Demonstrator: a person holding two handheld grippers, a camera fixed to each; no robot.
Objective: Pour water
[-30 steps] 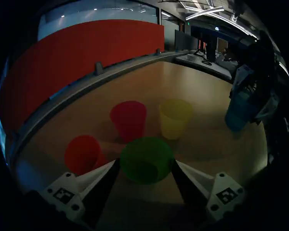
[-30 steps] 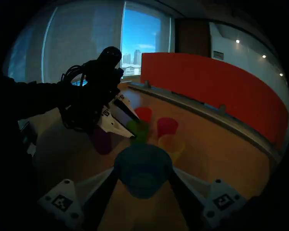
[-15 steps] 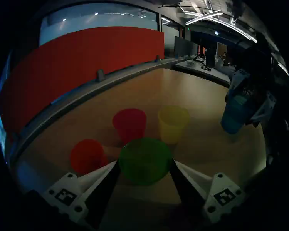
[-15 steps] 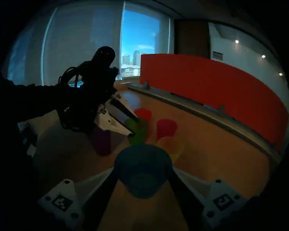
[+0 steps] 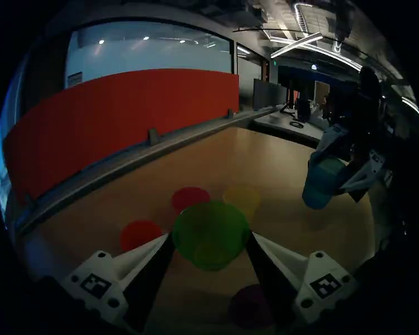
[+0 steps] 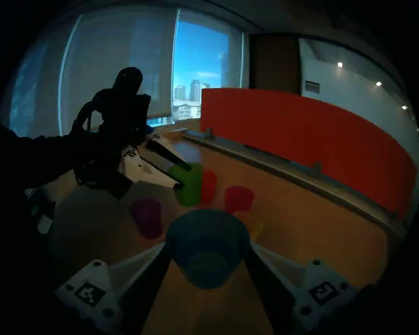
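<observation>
Green cup (image 5: pixel 210 234) pinched in left fingers (image 5: pixel 151 259), blue cup (image 6: pixel 207 245) in right fingers (image 6: pixel 271 262), both above counter (image 5: pixel 254 162). Probably positioning; next: align rims, tilt.

The left gripper (image 5: pixel 209 241) sits at lower centre of the left gripper view, both fingers pressed on a green cup (image 5: pixel 210 226). The right gripper (image 6: pixel 206 248) clamps a blue cup (image 6: pixel 207 265) the same way (lower centre of its own view). In the right gripper view, a dark-sleeved arm (image 6: pixel 33 159) reaches in from the left edge.

Dim office: red partition (image 5: pixel 125 117) behind wooden table (image 5: pixel 254 162), bright window (image 6: pixel 206 84).
</observation>
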